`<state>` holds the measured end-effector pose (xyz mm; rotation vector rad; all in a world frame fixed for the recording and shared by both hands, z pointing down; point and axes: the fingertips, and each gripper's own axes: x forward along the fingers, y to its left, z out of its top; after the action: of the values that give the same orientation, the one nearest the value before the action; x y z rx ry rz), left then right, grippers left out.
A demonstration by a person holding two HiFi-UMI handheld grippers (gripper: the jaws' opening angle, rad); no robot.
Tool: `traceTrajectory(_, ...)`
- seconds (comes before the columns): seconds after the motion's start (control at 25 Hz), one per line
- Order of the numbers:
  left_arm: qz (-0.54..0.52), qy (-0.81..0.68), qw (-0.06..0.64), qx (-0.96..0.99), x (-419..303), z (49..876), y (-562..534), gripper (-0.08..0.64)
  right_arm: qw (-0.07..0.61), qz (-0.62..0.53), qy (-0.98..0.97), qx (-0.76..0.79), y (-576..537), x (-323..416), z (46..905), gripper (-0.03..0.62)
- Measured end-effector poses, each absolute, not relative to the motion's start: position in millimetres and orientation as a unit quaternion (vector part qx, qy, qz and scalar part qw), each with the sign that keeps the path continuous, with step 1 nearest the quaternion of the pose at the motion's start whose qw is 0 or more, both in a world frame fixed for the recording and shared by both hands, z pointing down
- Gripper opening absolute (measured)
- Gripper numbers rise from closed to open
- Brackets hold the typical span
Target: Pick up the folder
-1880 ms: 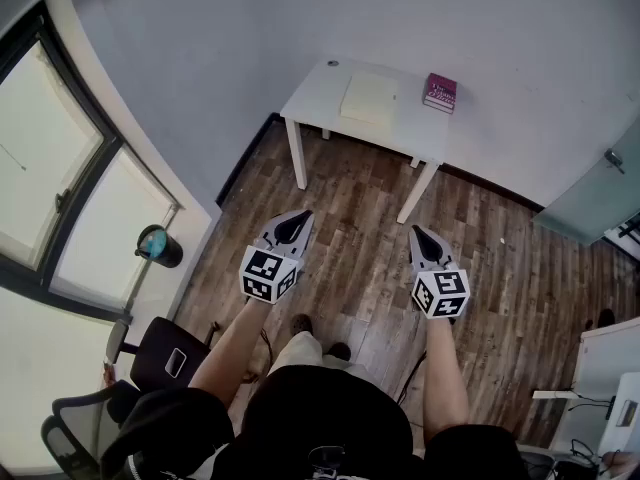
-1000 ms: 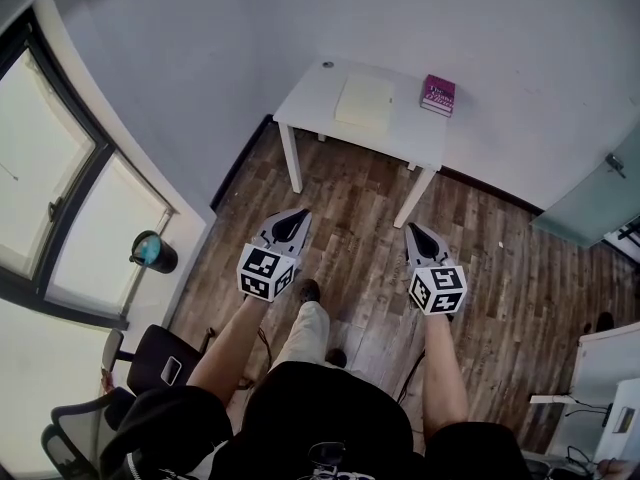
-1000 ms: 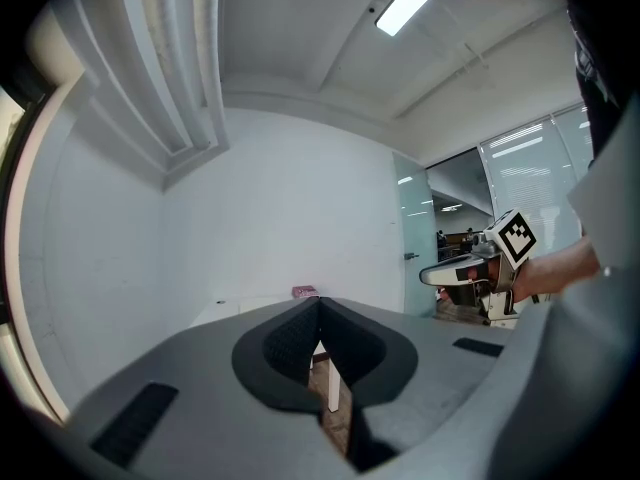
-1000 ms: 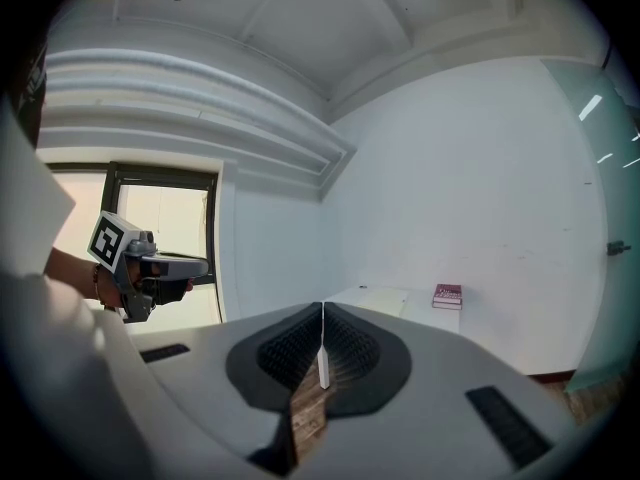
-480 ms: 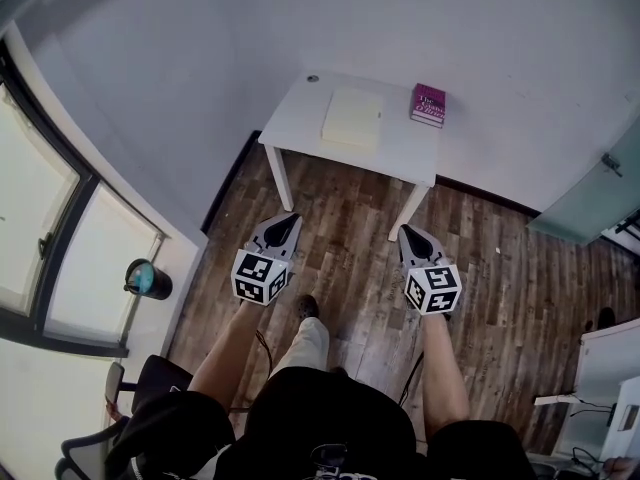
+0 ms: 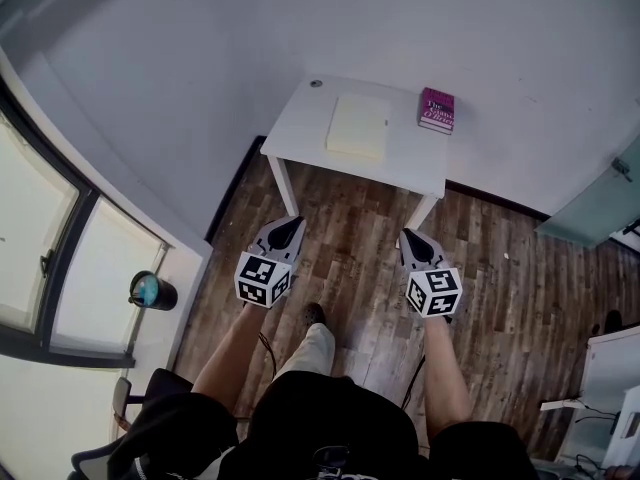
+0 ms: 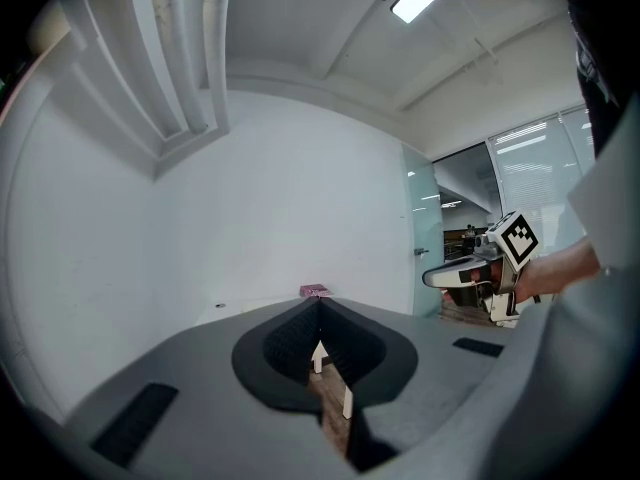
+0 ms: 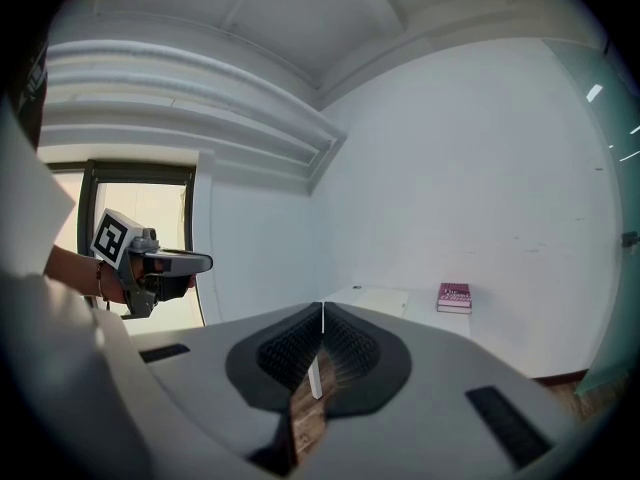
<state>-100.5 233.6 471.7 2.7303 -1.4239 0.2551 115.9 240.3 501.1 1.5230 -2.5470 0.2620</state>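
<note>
Walking has brought the person nearer the table (image 6: 300, 128), which sits lower and larger in the head view than before, and both arms have come forward with the body. The left hand-held gripper (image 6: 292, 225) and right hand-held gripper (image 6: 408, 236) are each closed tight on nothing. They are held over the wooden floor (image 6: 350, 230), short of the table's front edge.

The pale folder (image 6: 358, 126) lies flat near the middle of the table, well apart from both, with a magenta book (image 6: 437, 109) near it on the right.

The main risk is arriving with the jaws together. Closed tips would shove the flat folder back toward the wall (image 6: 200, 58) or into the book rather than take it. Its edge looks thin, though from this far off I cannot tell whether it offers any lip. A shallow bite could slip off.
</note>
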Motion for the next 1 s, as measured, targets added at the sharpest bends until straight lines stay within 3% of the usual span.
traceTrajectory(1.0,0.064,-0.443,0.046,0.893,-104.5,472.4,115.9,0.021,0.104,0.093,-0.842,0.522,129.9,109.6,501.4,0.025)
